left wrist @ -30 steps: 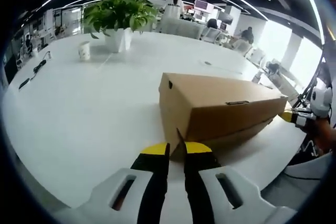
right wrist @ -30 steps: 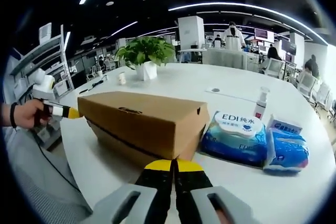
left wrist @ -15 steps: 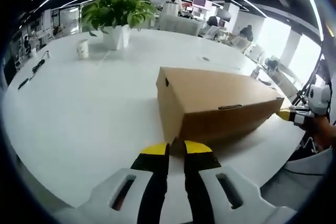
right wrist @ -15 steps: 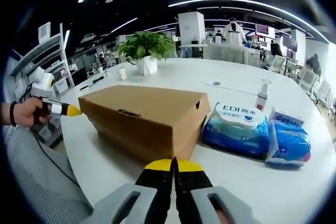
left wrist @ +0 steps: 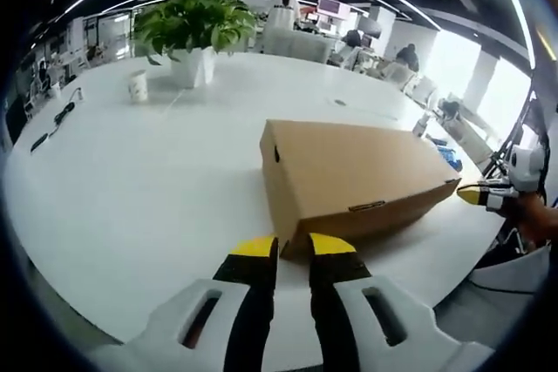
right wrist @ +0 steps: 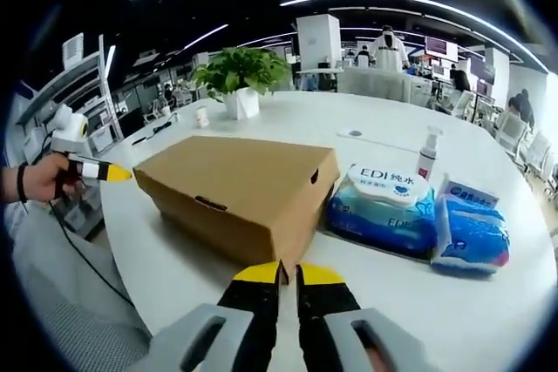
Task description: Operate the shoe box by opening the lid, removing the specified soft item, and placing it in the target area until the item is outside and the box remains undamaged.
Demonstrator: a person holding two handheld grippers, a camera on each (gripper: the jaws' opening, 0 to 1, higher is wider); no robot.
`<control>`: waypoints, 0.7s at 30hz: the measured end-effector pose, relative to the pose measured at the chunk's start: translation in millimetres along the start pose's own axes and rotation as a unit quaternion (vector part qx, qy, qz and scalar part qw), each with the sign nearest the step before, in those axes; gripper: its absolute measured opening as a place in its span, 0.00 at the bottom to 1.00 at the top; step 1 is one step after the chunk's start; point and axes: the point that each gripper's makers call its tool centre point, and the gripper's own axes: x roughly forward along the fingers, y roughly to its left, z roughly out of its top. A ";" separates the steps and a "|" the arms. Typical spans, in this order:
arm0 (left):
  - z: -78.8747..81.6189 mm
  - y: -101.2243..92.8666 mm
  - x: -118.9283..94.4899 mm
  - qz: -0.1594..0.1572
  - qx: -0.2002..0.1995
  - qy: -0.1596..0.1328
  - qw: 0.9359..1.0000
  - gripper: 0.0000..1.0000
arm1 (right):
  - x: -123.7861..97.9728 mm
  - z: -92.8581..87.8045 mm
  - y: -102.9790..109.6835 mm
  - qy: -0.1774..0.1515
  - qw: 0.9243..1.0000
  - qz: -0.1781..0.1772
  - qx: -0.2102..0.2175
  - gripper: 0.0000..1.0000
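Shoe box (left wrist: 349,176): brown cardboard, lid shut, lying flat on the white tabletop (left wrist: 131,180), long axis running from one gripper to the other.

Left gripper (left wrist: 289,246): at one short end of the box, just short of its lower edge; jaws a narrow gap apart, holding nothing.

Right gripper (right wrist: 289,273): at the opposite short end, equally near; jaws nearly closed, empty.

Soft item: presumably inside, unseen.

Wet-wipe packs (right wrist: 384,211): beside the box, in the right gripper view.

Judgement: both grippers equally placed to lift the lid.
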 end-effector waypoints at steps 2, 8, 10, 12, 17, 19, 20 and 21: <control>6.1 2.9 -4.5 0.001 -0.008 -0.008 1.000 0.18 | -2.8 9.2 -1.8 -0.012 1.000 0.004 0.015 0.09; 32.7 -1.1 -1.8 -0.021 -0.047 -0.034 0.998 0.37 | 0.5 40.7 7.8 -0.048 0.995 0.042 0.078 0.34; 35.3 -3.1 3.9 -0.023 -0.043 -0.033 0.998 0.38 | 4.6 43.6 11.3 -0.046 0.995 0.048 0.079 0.37; 35.5 -7.0 11.8 -0.031 -0.055 -0.026 0.998 0.38 | 9.6 46.1 14.4 -0.047 0.994 0.051 0.083 0.36; 30.2 -16.7 31.7 -0.038 -0.061 -0.003 0.997 0.37 | 24.3 35.0 15.7 -0.021 0.992 0.050 0.112 0.35; 25.8 -19.9 36.6 -0.040 -0.056 0.009 0.998 0.36 | 28.7 24.0 16.7 0.002 0.992 0.052 0.118 0.32; 21.1 -20.6 40.0 -0.037 -0.051 0.021 0.998 0.36 | 30.8 21.5 16.8 0.001 0.991 0.052 0.123 0.32; 19.5 -22.2 41.9 -0.039 -0.050 0.024 0.998 0.35 | 31.6 20.7 17.8 -0.001 0.990 0.054 0.131 0.31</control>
